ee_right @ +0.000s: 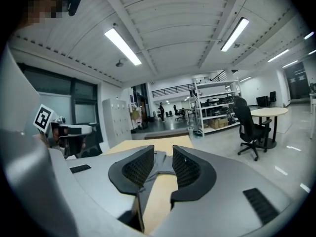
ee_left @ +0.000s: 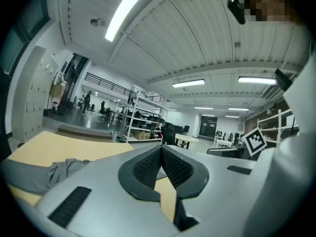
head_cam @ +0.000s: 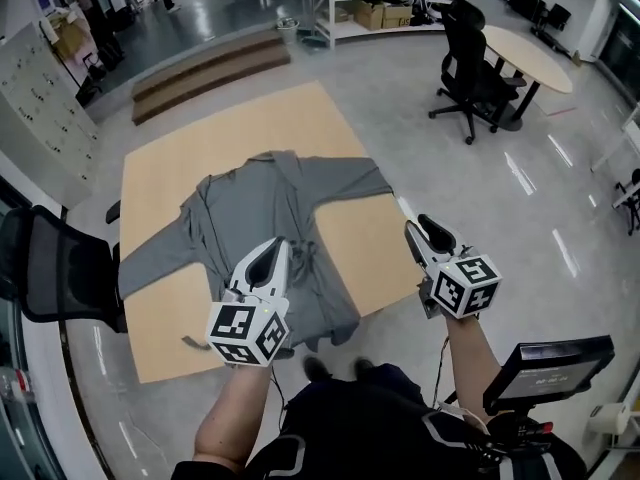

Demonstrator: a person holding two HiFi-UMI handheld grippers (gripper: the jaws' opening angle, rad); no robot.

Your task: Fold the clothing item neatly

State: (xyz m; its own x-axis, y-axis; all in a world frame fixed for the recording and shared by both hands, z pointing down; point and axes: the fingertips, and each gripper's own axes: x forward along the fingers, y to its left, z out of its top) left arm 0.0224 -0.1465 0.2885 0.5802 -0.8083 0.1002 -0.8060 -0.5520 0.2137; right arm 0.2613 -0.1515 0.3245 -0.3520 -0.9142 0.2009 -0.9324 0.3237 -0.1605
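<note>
Big shiny grey floor [head_cam: 560, 198] all round. In the mid of the frame sits a flat, square, light-wood tabletop [head_cam: 170, 178]. On it lies the grey top [head_cam: 270, 208], soft cloth w/ a few wrinkles, spread open & flat. Its sleeves stick out left & right, and its bottom edge hangs over the tabletop's near edge. Upper right: black office chair [head_cam: 470, 68] by a round pale table [head_cam: 525, 53]. Top of frame: white shelf w/ brown cardboard boxes [head_cam: 385, 15]; can't tell what's inside.

Left gripper [head_cam: 268, 258], smooth grey w/ black bumpy pads, shows over the top's lower part; jaws pressed together, holding nothing. Right gripper [head_cam: 425, 230] is lower right, just right of the cloth; jaws a little apart, holding nothing.
</note>
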